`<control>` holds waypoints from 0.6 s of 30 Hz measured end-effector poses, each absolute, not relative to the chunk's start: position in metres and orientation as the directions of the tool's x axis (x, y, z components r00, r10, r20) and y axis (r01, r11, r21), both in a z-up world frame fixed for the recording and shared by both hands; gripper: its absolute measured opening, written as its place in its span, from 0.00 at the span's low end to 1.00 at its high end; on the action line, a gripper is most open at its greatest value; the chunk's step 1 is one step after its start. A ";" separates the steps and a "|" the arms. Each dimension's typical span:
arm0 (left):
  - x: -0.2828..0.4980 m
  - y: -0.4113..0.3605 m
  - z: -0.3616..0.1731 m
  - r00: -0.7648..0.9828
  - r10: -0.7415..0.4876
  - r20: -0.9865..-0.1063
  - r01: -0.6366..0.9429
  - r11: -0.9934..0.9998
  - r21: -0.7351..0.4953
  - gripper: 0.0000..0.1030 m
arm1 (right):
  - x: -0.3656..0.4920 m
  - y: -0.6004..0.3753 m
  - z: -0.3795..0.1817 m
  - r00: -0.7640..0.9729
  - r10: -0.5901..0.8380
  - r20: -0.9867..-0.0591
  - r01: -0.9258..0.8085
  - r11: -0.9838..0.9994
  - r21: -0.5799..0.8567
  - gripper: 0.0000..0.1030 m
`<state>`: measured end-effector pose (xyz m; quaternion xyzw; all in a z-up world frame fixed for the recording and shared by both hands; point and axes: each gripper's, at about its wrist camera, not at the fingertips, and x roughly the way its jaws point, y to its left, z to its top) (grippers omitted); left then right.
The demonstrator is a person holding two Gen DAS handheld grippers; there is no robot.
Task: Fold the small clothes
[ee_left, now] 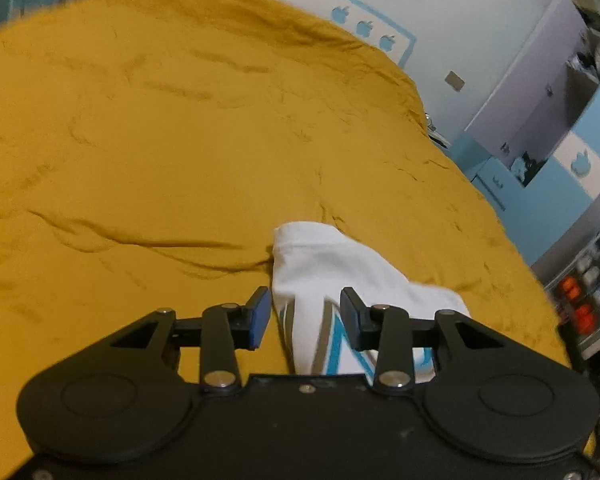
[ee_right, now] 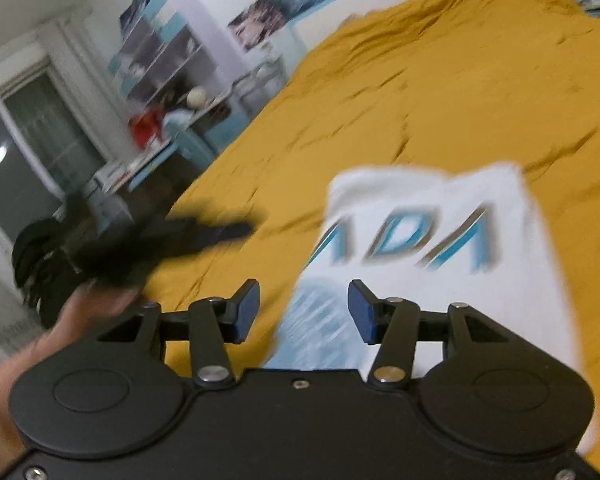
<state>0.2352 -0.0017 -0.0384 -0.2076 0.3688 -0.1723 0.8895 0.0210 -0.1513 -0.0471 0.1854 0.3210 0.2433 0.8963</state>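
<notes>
Lying partly folded on the mustard bedspread (ee_left: 180,128), a white printed T-shirt (ee_right: 428,216) sits under two wide, empty claws, left (ee_left: 305,320) and right (ee_right: 303,310); light, limp cotton, probably best pinched at its 12 o'clock hem.

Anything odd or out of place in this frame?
Nothing stands out. The white shirt lies on the mustard bedspread, somewhat folded; left gripper and right gripper are both open and empty. Only motion blur.
</notes>
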 end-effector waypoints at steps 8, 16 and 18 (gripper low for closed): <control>0.314 -0.011 -0.087 0.579 -0.514 -0.633 0.056 0.799 -0.598 0.39 | 0.018 -0.098 -0.079 0.573 0.563 -0.596 -0.396 0.827 0.400 0.49; 0.347 -0.014 -0.118 0.540 -0.635 -0.552 -0.003 0.655 -0.756 0.35 | 0.021 -0.091 -0.085 0.561 0.563 -0.606 -0.393 0.826 0.404 0.49; 0.349 -0.014 -0.115 0.546 -0.652 -0.527 0.004 0.631 -0.776 0.05 | 0.020 -0.095 -0.085 0.559 0.566 -0.606 -0.394 0.825 0.406 0.49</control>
